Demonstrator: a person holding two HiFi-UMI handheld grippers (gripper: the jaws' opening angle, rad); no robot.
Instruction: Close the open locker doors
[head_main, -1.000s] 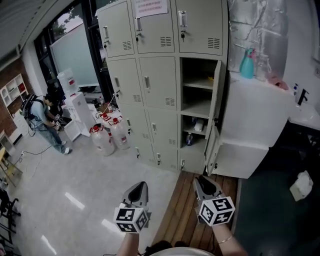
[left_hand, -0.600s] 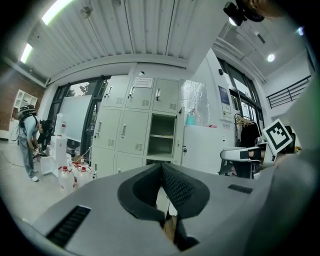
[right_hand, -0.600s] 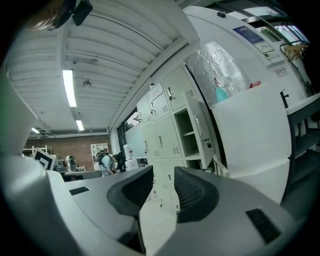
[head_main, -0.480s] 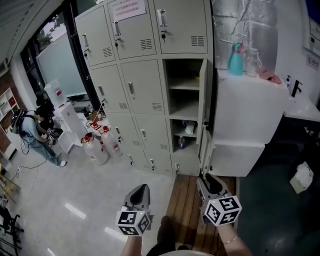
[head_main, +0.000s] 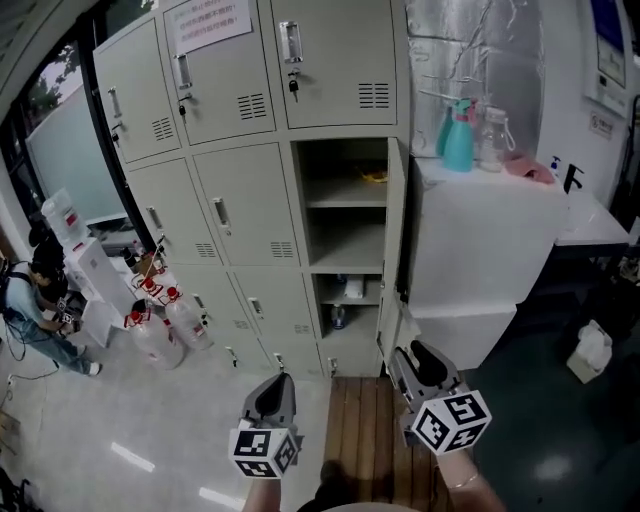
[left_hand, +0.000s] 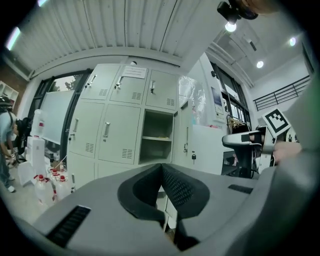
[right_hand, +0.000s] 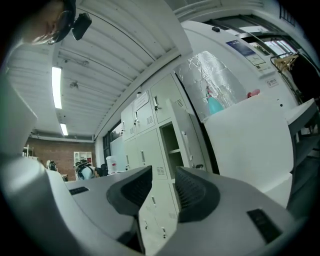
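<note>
Now, step in hand: the approach; judging by the gap, neither door has been reached and closing has not begun.
Landmark: the locker bank (head_main: 250, 200), three columns of grey doors, all shut except in its right-hand column.
Upper open door (head_main: 394, 215): hinged on the right edge of the locker bank's right-hand column and swung out from it, beside a shelved compartment.
Lower open door (head_main: 390, 332): directly beneath, on the same hinge side, also swung out.
Pointing: both doors show edge-on, free edges away from the locker bank and toward the person; each one's long axis is upright.
Left gripper (head_main: 275, 388): in front of the locker bank, well apart from it, level; pads pressed together with nothing between them.
Right gripper (head_main: 418, 362): in front of the bank's right-hand column, near the lower door's free edge but not touching; jaws have just been opening and stand apart, nothing between them.
Next move, as a judgement: bring a gripper to the outer face of a door, on the side away from the locker bank's open column, and push it round its upright hinge until it sits flush.
Risk: a push close to the hinge would turn the door poorly.
</note>
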